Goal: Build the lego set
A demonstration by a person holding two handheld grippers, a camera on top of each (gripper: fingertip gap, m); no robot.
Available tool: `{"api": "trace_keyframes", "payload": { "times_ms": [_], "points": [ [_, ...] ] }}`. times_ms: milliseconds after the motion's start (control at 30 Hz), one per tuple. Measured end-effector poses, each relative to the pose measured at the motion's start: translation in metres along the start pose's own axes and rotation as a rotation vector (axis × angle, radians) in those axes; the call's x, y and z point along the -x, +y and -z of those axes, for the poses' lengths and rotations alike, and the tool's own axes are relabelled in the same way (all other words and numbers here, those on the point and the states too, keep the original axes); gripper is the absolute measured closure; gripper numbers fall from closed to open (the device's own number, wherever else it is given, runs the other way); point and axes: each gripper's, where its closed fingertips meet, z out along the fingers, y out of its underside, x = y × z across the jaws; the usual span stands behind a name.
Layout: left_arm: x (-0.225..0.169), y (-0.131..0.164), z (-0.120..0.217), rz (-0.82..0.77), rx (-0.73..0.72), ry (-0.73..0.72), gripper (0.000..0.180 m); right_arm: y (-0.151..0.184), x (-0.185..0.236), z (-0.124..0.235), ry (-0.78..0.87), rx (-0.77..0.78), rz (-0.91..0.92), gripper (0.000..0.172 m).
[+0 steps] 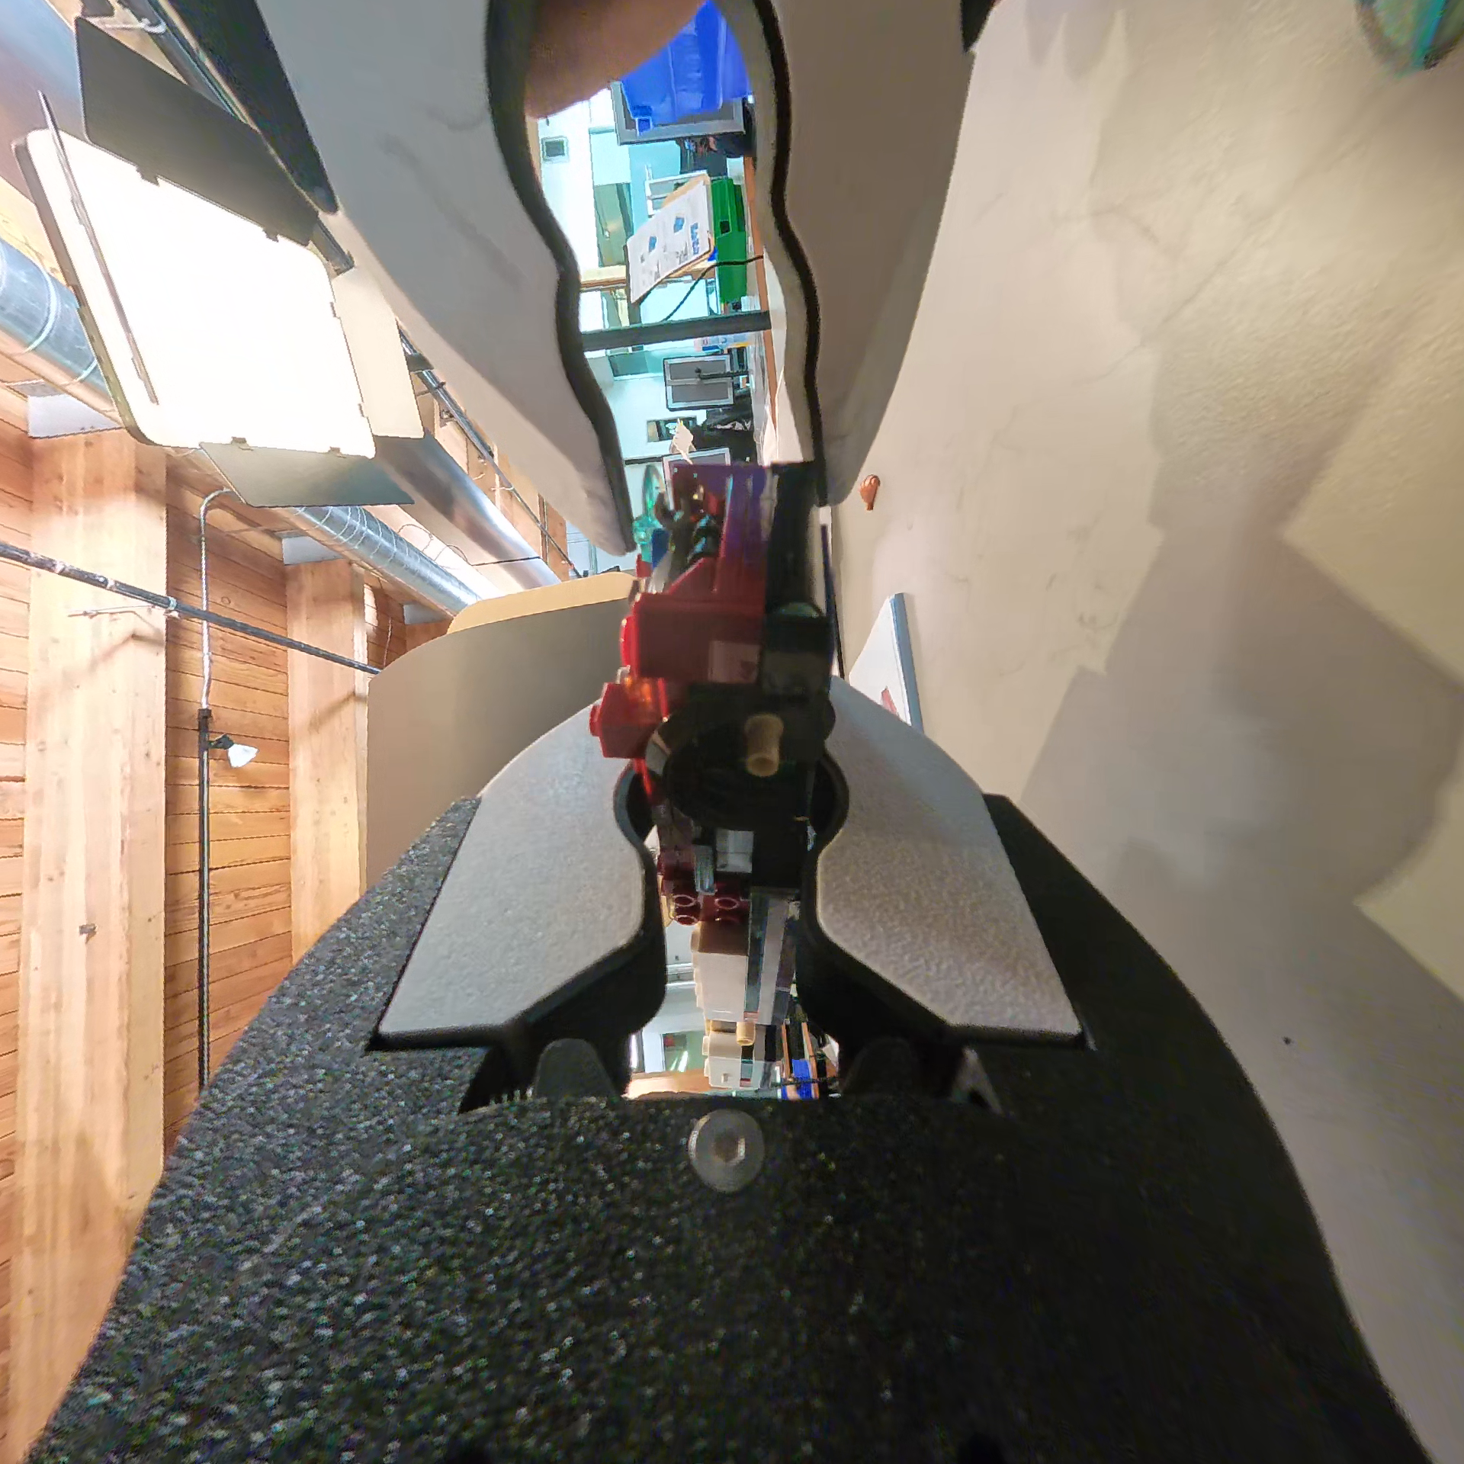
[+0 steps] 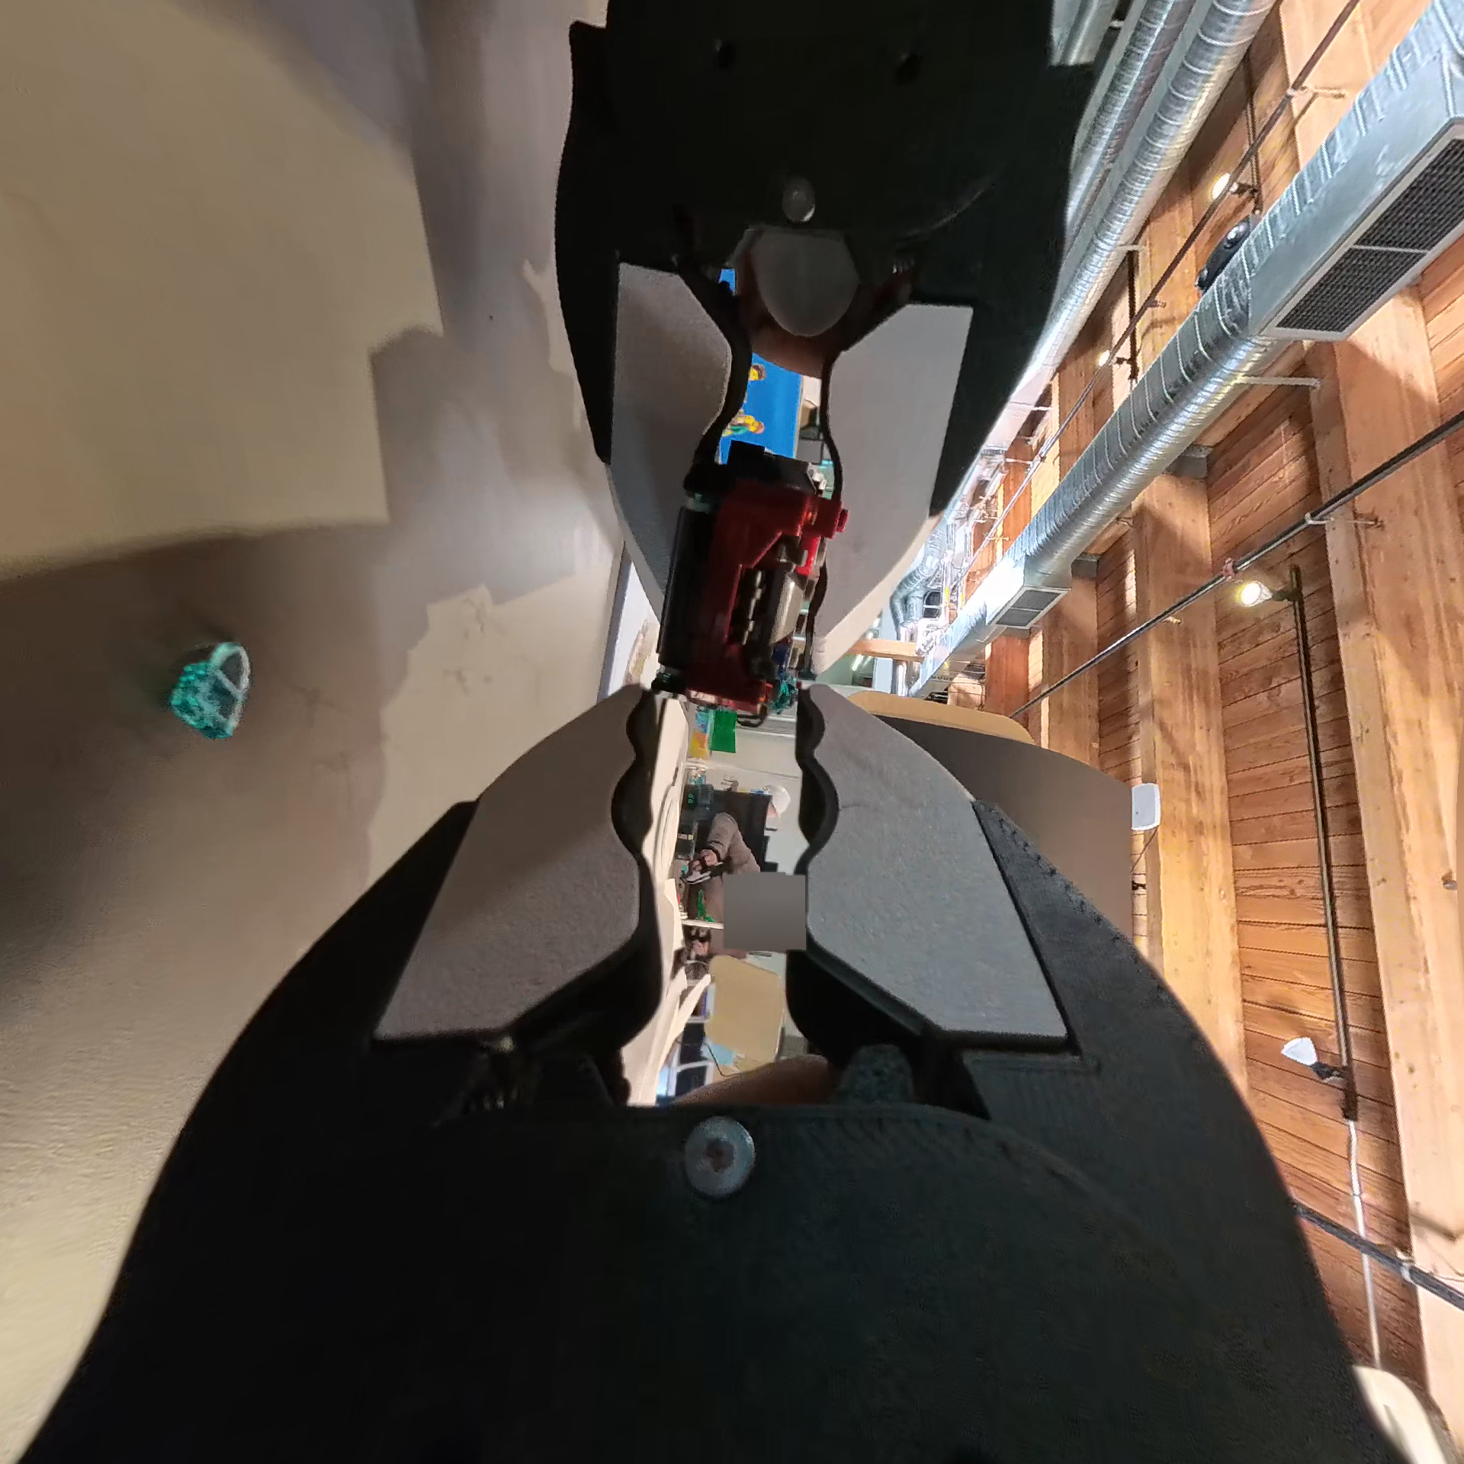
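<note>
A brick-built model (image 1: 697, 634) in dark red, black and purple sits deep between my left gripper's (image 1: 725, 713) pads, which are shut on it. A tan peg (image 1: 762, 741) sticks out of its black part. My right gripper (image 1: 725, 519) comes in from the opposite side, and its fingertips (image 1: 816, 491) close on the model's far end. In the right wrist view the model (image 2: 729, 570) hangs between the left gripper's (image 2: 737, 626) fingers. My right gripper (image 2: 729, 701) pinches the model's near end with just its tips. Both grippers hold it in the air beside the white table (image 1: 1109, 475).
A teal translucent piece (image 2: 210, 689) lies on the white table (image 2: 238, 317), and a small orange-brown piece (image 1: 870, 493) lies there too. A white sheet with a blue edge (image 1: 895, 657) lies near the model. A wooden wall (image 2: 1267, 713) and metal ducts (image 2: 1149, 380) stand behind.
</note>
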Motion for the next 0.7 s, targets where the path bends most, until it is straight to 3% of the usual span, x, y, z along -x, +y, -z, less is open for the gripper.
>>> {"api": "trace_keyframes", "payload": {
  "times_ms": [133,267,700],
  "points": [
    [-0.0008,-0.0009,0.0006,0.001,-0.001,0.006,0.145,0.0002,-0.0003,0.0012,-0.005,0.009,0.016,0.139],
    [-0.0044,-0.0029,0.0014,0.002,-0.008,0.015,0.145,0.0029,-0.0034,0.0031,-0.002,0.016,0.016,0.155],
    [-0.0070,-0.0025,0.0011,0.022,-0.006,0.025,0.145,0.0002,0.0003,0.0029,-0.024,-0.018,-0.047,0.147]
  ]
}}
